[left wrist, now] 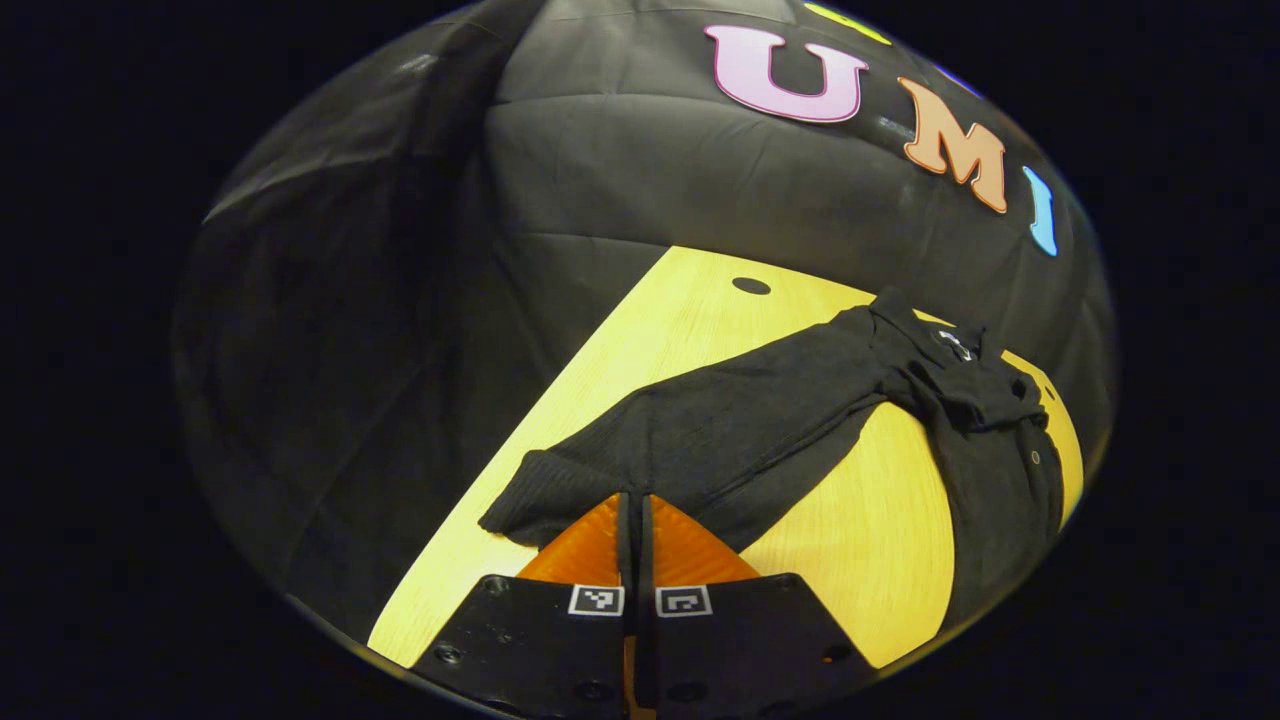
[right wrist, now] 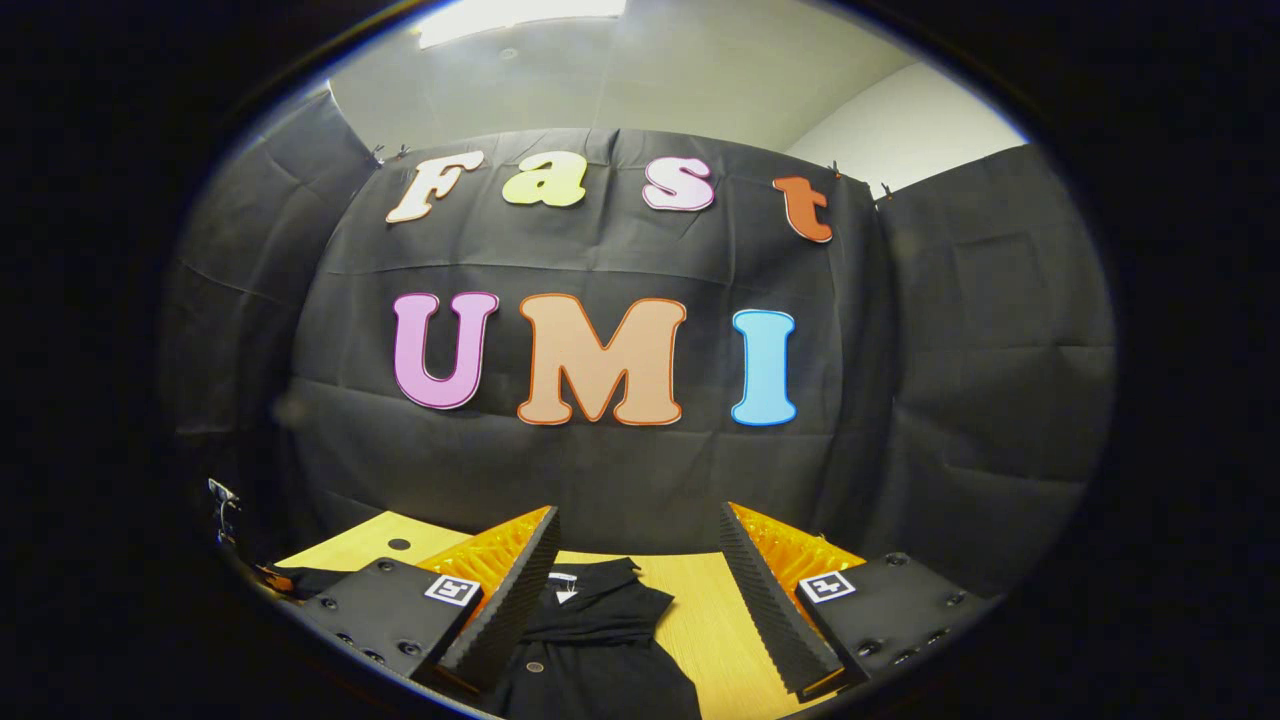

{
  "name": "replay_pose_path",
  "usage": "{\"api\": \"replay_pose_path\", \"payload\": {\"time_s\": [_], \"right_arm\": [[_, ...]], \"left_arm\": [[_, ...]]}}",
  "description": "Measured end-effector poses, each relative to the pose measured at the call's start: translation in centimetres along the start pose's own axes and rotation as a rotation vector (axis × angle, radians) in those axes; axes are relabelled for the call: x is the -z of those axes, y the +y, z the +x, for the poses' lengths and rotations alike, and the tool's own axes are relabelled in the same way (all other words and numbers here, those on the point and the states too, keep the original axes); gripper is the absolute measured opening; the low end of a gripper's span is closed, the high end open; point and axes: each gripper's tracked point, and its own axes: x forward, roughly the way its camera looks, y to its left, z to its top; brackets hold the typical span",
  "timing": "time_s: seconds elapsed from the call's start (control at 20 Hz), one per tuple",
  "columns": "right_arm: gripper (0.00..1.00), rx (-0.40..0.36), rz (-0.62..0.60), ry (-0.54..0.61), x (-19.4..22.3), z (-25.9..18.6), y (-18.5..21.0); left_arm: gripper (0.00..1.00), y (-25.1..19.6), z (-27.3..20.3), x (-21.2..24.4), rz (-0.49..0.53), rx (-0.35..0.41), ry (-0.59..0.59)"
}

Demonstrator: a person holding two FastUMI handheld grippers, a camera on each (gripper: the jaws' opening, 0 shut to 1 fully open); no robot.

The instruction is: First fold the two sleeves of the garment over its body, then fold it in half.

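A black long-sleeved garment [left wrist: 960, 440] with a buttoned collar lies on the yellow wooden table [left wrist: 870, 540]. One sleeve [left wrist: 720, 420] stretches out flat from the shoulder toward me, and its ribbed cuff [left wrist: 525, 500] rests near the table's left edge. My left gripper [left wrist: 635, 498] is shut on this sleeve just behind the cuff, with the cloth pinched between the fingertips. In the right gripper view the collar and button placket [right wrist: 590, 605] lie below and between the fingers. My right gripper [right wrist: 640, 512] is held wide open above them and touches nothing.
The table [right wrist: 700, 610] has a round hole [left wrist: 750, 285] near its far corner, also visible as the hole [right wrist: 398, 545] in the right gripper view. Black cloth wall [left wrist: 620, 170] surrounds the table on the far and left sides. Bare tabletop lies between sleeve and body.
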Motion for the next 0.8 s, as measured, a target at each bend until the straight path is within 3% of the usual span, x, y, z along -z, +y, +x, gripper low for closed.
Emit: {"api": "replay_pose_path", "payload": {"time_s": [0.25, 0.45, 0.8], "right_arm": [[1.00, -0.005, 0.023, -0.001, 0.5, -0.9, -1.5], [0.97, -0.003, 0.046, -0.010, 0.6, -1.9, -4.3], [1.00, 0.030, 0.096, 0.007, 2.3, -3.7, -10.0]], "left_arm": [[0.00, -4.0, -1.8, -5.2, 0.068, 0.037, -0.098], [0.00, -9.7, -3.7, -10.6, 0.105, 0.113, -0.210], [0.00, -20.8, -5.6, -16.0, 0.154, 0.261, -0.292]]}}
